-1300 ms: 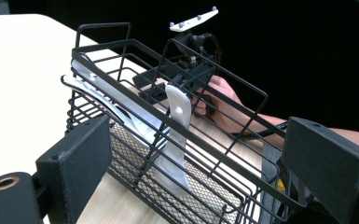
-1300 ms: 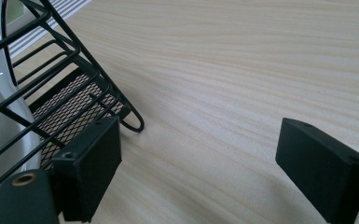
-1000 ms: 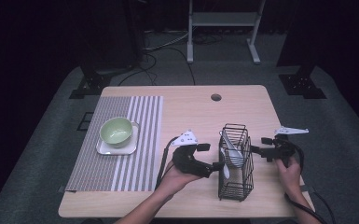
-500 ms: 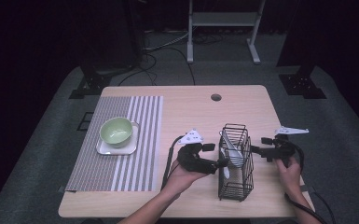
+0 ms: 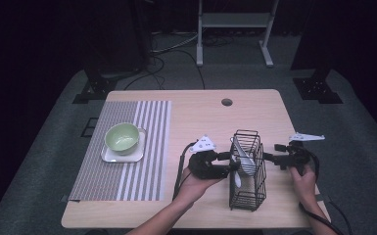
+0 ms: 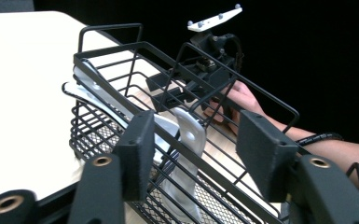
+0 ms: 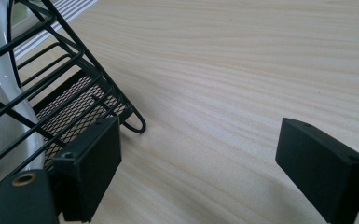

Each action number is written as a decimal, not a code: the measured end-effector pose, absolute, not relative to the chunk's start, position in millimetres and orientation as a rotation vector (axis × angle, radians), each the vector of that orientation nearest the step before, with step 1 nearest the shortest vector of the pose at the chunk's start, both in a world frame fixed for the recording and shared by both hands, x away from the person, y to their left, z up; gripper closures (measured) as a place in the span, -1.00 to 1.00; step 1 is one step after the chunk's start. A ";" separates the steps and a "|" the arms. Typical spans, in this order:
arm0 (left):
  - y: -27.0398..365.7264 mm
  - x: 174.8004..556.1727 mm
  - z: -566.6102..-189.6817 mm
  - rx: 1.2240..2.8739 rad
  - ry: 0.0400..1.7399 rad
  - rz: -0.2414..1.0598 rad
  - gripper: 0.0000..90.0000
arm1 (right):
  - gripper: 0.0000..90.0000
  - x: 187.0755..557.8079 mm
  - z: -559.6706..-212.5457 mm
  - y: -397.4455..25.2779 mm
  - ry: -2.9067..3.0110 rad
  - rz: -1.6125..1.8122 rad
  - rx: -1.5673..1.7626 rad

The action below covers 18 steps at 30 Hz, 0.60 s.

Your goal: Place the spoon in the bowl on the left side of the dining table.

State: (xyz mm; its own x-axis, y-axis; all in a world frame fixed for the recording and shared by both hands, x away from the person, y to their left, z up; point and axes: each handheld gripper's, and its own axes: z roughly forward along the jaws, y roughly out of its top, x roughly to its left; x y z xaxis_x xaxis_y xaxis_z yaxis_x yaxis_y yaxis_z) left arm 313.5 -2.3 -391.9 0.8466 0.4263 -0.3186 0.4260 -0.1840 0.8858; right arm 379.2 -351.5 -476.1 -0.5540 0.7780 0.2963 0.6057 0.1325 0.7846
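A black wire basket [image 5: 247, 196] stands at the table's front right, with white utensils [image 5: 243, 164] leaning inside it. My left gripper [image 5: 229, 161] is at the basket's left side, open. In the left gripper view its jaws straddle the basket's rim, and a white utensil handle [image 6: 186, 140] stands between them, touching neither. The basket's mesh floor [image 6: 224, 205] lies below. My right gripper [image 5: 273, 155] is held just right of the basket, open. In the right gripper view it [image 7: 200, 154] has only bare table between its jaws, with the basket [image 7: 74, 107] beside its left jaw.
A green bowl [image 5: 122, 136] sits on a white square plate [image 5: 111, 156] on a striped mat [image 5: 127, 171] at the left. A round hole [image 5: 226, 102] marks the far table edge. Bare wood [image 5: 200, 122] lies between mat and basket.
My left gripper has moved a little to the right, up to the basket. The right gripper and the basket have stayed in place.
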 end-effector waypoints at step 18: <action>-3.4 314.1 -393.3 1.800 0.639 -0.002 0.66 | -0.71 379.4 -476.2 -351.8 2.218 1.395 1.380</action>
State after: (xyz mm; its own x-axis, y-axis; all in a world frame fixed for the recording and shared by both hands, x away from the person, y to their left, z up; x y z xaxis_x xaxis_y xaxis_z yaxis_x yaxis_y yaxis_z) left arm 314.1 -3.4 -393.3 0.8510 0.4191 -0.3165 0.4208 -0.1836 0.8884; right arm 379.4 -351.8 -476.2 -0.5530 0.7768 0.3013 0.6083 0.1293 0.7831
